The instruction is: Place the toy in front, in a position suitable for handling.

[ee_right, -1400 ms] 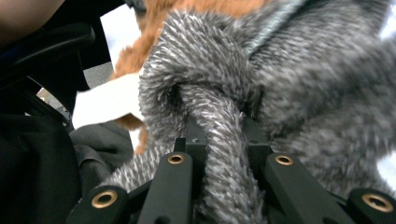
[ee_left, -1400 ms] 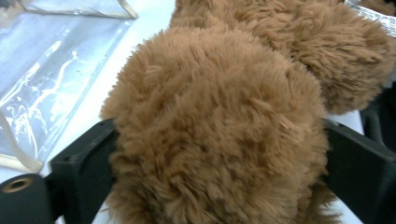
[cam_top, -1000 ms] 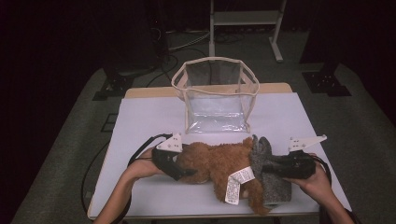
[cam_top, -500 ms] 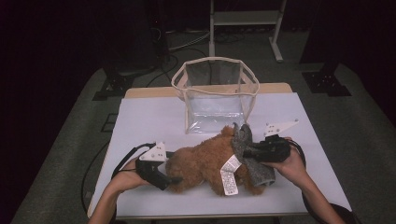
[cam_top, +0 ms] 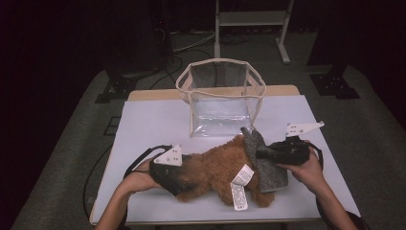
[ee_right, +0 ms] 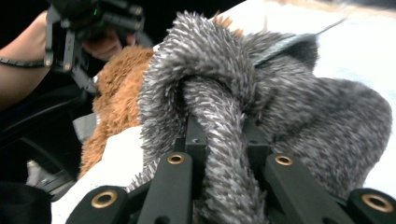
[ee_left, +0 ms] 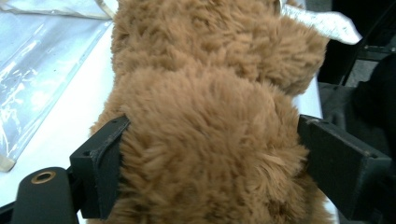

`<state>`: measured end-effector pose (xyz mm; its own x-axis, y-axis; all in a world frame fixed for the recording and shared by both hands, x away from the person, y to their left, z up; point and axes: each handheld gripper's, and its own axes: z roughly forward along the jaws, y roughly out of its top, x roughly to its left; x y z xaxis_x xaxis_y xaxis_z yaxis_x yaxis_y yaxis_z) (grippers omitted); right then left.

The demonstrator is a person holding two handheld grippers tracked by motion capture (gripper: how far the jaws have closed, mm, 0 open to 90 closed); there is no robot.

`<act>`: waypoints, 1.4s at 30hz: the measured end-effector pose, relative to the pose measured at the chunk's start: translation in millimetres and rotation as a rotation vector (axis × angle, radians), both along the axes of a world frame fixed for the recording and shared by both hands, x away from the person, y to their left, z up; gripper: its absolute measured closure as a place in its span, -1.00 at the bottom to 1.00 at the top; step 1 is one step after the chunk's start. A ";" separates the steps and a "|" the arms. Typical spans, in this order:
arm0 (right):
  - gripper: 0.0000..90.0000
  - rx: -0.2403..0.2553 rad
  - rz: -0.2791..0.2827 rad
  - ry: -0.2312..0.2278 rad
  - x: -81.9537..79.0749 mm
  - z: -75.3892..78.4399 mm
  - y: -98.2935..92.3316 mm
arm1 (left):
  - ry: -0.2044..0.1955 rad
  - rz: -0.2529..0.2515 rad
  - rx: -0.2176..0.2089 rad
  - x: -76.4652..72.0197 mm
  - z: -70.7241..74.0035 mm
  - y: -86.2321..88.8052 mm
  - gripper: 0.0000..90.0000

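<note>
Left tongs (ee_left: 210,154) gripping brown plush (cam_top: 215,167), white table (cam_top: 153,120), dark room.

Your table (cam_top: 158,124) has a white top. The brown plush toy (cam_top: 215,167) with its grey fuzzy piece (cam_top: 268,165) lies near your edge. A clear bag (cam_top: 220,103) stands behind it.

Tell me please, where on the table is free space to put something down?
Bare patches lie on the white table cover left of the clear bag, and right of it toward the far right corner. The near middle is crowded: the brown plush toy, its grey part and both grippers.
</note>
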<state>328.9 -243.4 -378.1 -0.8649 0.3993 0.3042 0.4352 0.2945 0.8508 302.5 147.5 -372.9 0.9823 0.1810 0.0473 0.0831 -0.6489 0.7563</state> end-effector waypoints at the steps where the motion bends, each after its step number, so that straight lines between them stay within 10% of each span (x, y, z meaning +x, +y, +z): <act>1: 0.71 -0.003 0.013 0.005 -0.4 -2.7 3.1 | -0.003 0.011 0.008 1.2 2.4 -0.5 -0.70; 8: 0.71 0.018 0.167 0.022 -16.7 -5.6 8.2 | -0.017 -0.012 0.002 7.8 16.7 -31.1 -0.84; 13: 0.71 0.032 0.077 0.023 -17.3 -5.3 -4.2 | -0.011 -0.080 0.067 8.0 11.9 -55.6 -0.83; 27: 0.71 0.019 0.157 0.063 -24.4 -14.4 -0.8 | 0.025 -0.129 0.054 30.8 20.7 -115.6 -0.94; 37: 0.70 0.011 0.075 0.105 -17.1 -25.3 -27.8 | 0.049 -0.132 0.196 28.7 10.2 -141.7 -0.99; 42: 0.70 0.037 0.083 0.144 -9.8 -32.8 -25.0 | 0.000 -0.137 0.152 29.0 20.7 -139.3 -0.35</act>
<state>319.2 -268.4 -411.0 -0.8411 0.3142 0.4402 0.5285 0.3043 0.7925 331.5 8.2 -352.3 0.9973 0.0366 0.0638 -0.0135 -0.7610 0.6487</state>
